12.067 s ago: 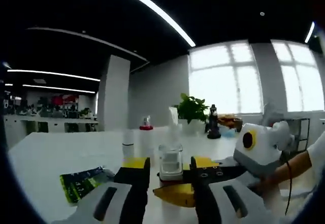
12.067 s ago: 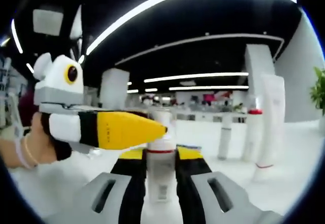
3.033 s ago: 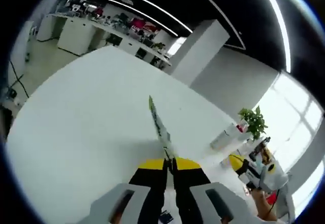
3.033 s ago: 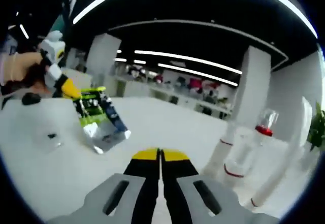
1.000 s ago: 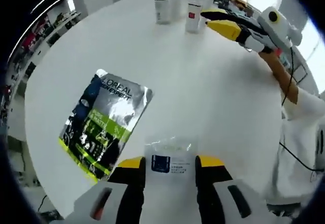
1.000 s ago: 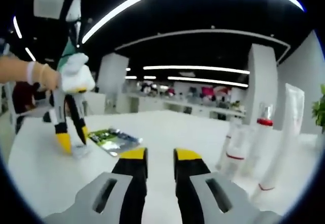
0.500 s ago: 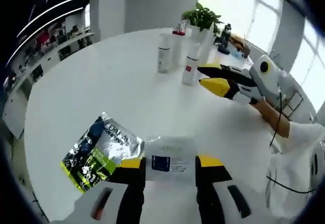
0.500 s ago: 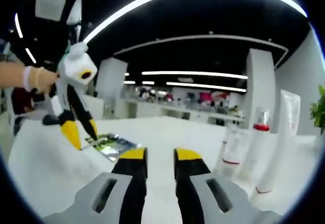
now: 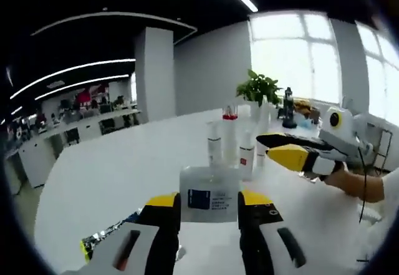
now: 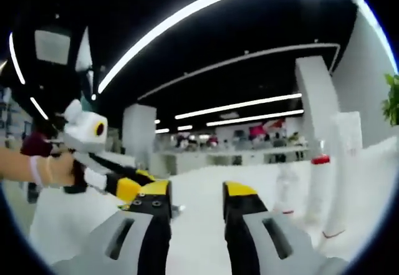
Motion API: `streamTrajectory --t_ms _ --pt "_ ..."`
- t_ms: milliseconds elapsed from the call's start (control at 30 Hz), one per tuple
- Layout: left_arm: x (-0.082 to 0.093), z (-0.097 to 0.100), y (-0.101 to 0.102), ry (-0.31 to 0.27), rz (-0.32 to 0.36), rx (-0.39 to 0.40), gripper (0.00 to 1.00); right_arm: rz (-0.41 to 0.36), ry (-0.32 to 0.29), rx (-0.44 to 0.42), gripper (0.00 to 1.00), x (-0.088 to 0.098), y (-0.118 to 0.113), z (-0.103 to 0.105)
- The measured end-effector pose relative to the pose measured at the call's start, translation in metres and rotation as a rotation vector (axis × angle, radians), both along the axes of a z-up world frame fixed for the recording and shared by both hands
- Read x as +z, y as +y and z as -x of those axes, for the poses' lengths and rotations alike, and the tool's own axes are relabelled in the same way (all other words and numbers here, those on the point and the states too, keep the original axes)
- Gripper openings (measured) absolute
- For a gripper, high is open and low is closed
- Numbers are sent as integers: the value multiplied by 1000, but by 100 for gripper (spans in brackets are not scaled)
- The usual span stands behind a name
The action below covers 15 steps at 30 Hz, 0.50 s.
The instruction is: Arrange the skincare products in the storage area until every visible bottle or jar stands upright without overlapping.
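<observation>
My left gripper (image 9: 209, 200) is shut on a clear packet with a blue label (image 9: 209, 189), held above the white table (image 9: 124, 181). Three white bottles (image 9: 229, 139) stand upright together beyond it. The right gripper (image 9: 288, 150) reaches in from the right beside them, jaws slightly apart. In the right gripper view my right gripper (image 10: 196, 194) stands open with nothing between its jaws. The left gripper (image 10: 124, 186) comes in from the left in a person's hand (image 10: 53, 169). A tall white tube (image 10: 343, 175) and two red-capped bottles (image 10: 317, 184) stand at the right.
A green and black sachet (image 9: 103, 242) lies flat on the table at the lower left. A potted plant (image 9: 259, 88) and a dark bottle (image 9: 288, 108) stand at the far edge by the windows.
My left gripper has risen with the packet and levelled out toward the bottles. The right gripper's jaws stand a little wider, and the left gripper has come closer to them.
</observation>
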<state>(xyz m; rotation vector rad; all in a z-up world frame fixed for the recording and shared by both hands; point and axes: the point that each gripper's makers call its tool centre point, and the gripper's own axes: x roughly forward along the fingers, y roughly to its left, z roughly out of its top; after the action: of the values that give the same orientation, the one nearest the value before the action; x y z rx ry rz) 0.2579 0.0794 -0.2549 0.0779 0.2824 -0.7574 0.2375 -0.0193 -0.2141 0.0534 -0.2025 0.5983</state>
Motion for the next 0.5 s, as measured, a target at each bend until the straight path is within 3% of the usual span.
streamTrajectory --t_ms 33,100,267,400,500 --pt "11 -5 -1 -69 57 28 37 -17 -14 27 34 4 1 2" --pt "14 -7 -4 -62 114 54 38 -25 -16 46 36 4 4 6" --pt "28 -12 -8 -183 191 131 38 71 12 31 34 -13 14 2" --pt "32 -10 -19 -227 277 152 39 103 25 44 36 -22 21 -1" --pt "27 -5 -30 -240 305 148 39 131 28 43 35 -27 23 -4"
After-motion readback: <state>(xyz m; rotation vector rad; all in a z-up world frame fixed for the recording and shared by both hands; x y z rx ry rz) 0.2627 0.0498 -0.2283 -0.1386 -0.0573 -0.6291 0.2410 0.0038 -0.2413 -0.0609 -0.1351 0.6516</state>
